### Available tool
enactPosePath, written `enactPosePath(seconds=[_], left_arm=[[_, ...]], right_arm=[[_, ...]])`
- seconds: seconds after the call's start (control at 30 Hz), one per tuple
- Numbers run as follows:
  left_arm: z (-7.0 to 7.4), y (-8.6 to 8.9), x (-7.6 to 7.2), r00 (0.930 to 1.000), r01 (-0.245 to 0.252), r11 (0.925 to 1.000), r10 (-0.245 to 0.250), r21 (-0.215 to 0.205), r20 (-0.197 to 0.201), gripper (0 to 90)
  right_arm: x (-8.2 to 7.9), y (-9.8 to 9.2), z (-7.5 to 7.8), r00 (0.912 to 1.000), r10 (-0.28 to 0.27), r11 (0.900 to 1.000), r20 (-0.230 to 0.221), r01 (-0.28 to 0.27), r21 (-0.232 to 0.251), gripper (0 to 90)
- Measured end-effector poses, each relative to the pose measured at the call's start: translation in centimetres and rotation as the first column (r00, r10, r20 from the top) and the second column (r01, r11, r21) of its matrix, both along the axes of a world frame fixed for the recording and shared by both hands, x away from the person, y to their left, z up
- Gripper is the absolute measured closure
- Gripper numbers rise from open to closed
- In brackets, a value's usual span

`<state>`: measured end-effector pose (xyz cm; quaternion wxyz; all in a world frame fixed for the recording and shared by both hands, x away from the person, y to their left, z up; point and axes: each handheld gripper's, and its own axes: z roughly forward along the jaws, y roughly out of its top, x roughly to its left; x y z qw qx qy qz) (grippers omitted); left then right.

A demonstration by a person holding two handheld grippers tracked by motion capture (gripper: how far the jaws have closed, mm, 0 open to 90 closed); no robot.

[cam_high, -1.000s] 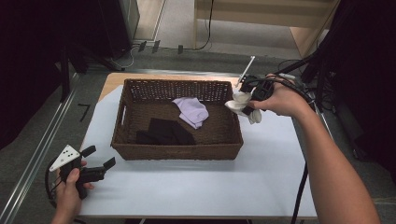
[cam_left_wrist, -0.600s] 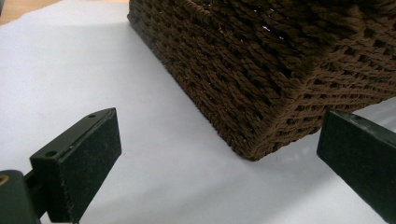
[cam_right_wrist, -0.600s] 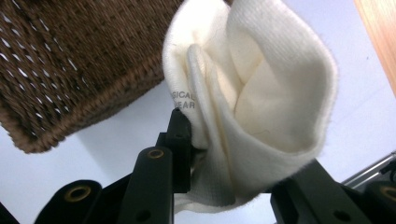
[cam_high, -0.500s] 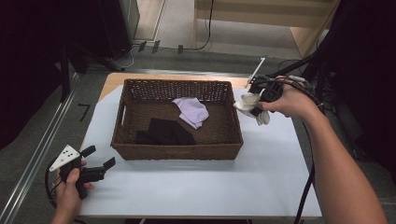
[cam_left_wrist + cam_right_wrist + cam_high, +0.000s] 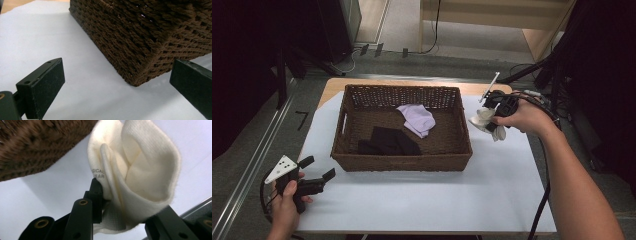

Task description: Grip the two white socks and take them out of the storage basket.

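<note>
Gripper [image 5: 488, 121] in my right hand is pinching a cream sock [image 5: 135, 177] at right of frame, carrying it toward the basket [image 5: 464, 145], next needing release inside.

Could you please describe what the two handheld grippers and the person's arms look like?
Both grippers are black. The left gripper carries a grey three-cornered plate with dark dots; its jaws end in flat rectangular black pads, and a black cable loops beside the hand. The right gripper has a thin white rod and a black cable along the forearm. Both forearms are bare, no sleeves.
</note>
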<state>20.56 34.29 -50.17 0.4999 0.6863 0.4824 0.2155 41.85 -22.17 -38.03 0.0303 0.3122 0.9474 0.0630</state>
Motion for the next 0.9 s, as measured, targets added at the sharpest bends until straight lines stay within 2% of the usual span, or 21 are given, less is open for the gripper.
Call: enactPosePath(seconds=[0.1, 0.13, 0.3, 0.37, 0.57, 0.7, 0.77, 0.8, 0.83, 0.9], left_arm=[[0.0, 0.0, 0.0, 1.0, -0.003, 1.0, 0.003, -0.001, 0.0, 0.8], [0.0, 0.0, 0.0, 1.0, -0.003, 1.0, 0.003, -0.001, -0.001, 0.8], [0.0, 0.0, 0.0, 1.0, -0.003, 1.0, 0.003, -0.001, -0.001, 0.8], [0.0, 0.0, 0.0, 1.0, -0.003, 1.0, 0.003, -0.001, 0.0, 0.8], [0.0, 0.0, 0.0, 1.0, -0.003, 1.0, 0.003, 0.001, -0.001, 0.8], [0.0, 0.0, 0.0, 1.0, -0.001, 1.0, 0.001, 0.001, 0.0, 0.8], [0.0, 0.0, 0.0, 1.0, -0.001, 1.0, 0.001, 0.002, -0.001, 0.8], [0.0, 0.0, 0.0, 1.0, -0.001, 1.0, 0.001, 0.001, 0.0, 0.8], [0.0, 0.0, 0.0, 1.0, -0.001, 1.0, 0.001, 0.001, 0.0, 0.8], [0.0, 0.0, 0.0, 1.0, 0.001, 1.0, -0.001, 0.003, -0.001, 0.8]], right_arm=[[0.1, -0.2, -0.7, 1.0, 0.004, 1.0, -0.005, -0.004, -0.012, 68.2], [0.1, -0.3, -1.3, 0.9998, -0.013, 1.0, -0.014, 0.013, -0.019, 68.2], [0.2, -0.7, -2.4, 0.9992, -0.032, 0.999, -0.024, 0.031, -0.03, 68.2], [0.2, -1.0, -3.3, 0.9985, -0.042, 0.999, -0.035, 0.041, -0.033, 68.1], [0.1, -1.3, -4.4, 0.998, -0.049, 0.998, -0.04, 0.047, -0.046, 67.8], [-0.1, -1.6, -5.5, 0.9969, -0.063, 0.997, -0.046, 0.06, -0.051, 61.8], [-0.1, -1.6, -5.6, 0.9975, -0.064, 0.997, -0.03, 0.062, -0.054, 58.2], [-0.3, -1.8, -5.6, 0.9972, -0.072, 0.996, 0.018, 0.073, -0.048, 51.2], [-0.3, -1.9, -5.5, 0.9964, -0.078, 0.996, 0.034, 0.079, -0.037, 47.9], [-0.6, -2.2, -5.4, 0.9911, -0.093, 0.995, 0.095, 0.095, -0.012, 37.4]])
